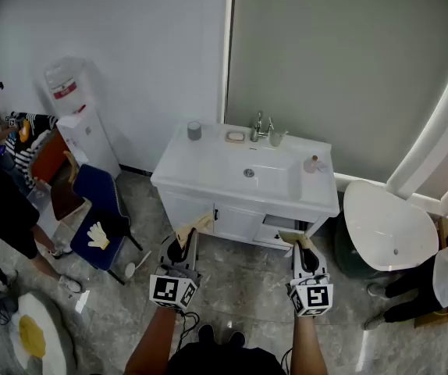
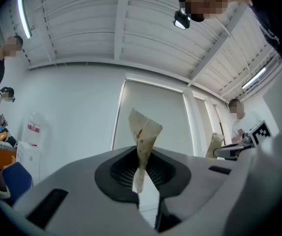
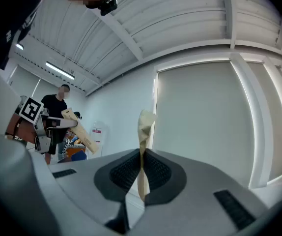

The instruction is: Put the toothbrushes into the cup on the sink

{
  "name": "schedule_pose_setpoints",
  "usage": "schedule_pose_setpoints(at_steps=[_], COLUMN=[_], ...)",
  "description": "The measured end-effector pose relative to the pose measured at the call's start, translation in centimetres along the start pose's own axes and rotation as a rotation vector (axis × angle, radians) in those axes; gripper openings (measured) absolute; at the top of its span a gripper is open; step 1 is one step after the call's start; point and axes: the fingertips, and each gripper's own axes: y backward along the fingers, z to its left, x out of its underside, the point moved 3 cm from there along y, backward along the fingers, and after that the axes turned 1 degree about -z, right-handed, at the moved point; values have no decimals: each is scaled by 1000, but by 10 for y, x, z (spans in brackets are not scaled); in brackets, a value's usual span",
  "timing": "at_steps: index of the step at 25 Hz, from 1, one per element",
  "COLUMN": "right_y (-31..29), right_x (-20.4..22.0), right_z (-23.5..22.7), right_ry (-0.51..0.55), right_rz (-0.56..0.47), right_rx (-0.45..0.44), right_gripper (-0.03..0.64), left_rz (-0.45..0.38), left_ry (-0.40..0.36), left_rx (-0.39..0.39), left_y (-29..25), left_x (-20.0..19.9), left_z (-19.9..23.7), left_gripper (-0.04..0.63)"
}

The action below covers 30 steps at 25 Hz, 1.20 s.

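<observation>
Well back from the sink, the left tongs are pinching tight on a wrapped toothbrush and the right tongs on a second toothbrush, both yet to reach the cup.

I hold my left gripper and right gripper out side by side, level, on bare forearms, both pointing forward. My left jaws pinch the left paper packet; my right jaws pinch the right paper packet.
</observation>
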Motion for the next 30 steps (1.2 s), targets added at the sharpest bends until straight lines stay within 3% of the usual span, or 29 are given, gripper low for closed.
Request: schedule_pose_setpoints(at_steps=[20,30], right_y=[2,-4], right_x=[-5,1], right_z=[6,21], right_ry=[0,20], right_rz=[-15,-9], right_rx=[8,57], right_gripper=[41,41], left_rz=[3,7], left_ry=[-10,15], left_rx=[4,50], left_y=[-5,-7], left_x=[2,11], left_z=[4,24], left_gripper=[48,48])
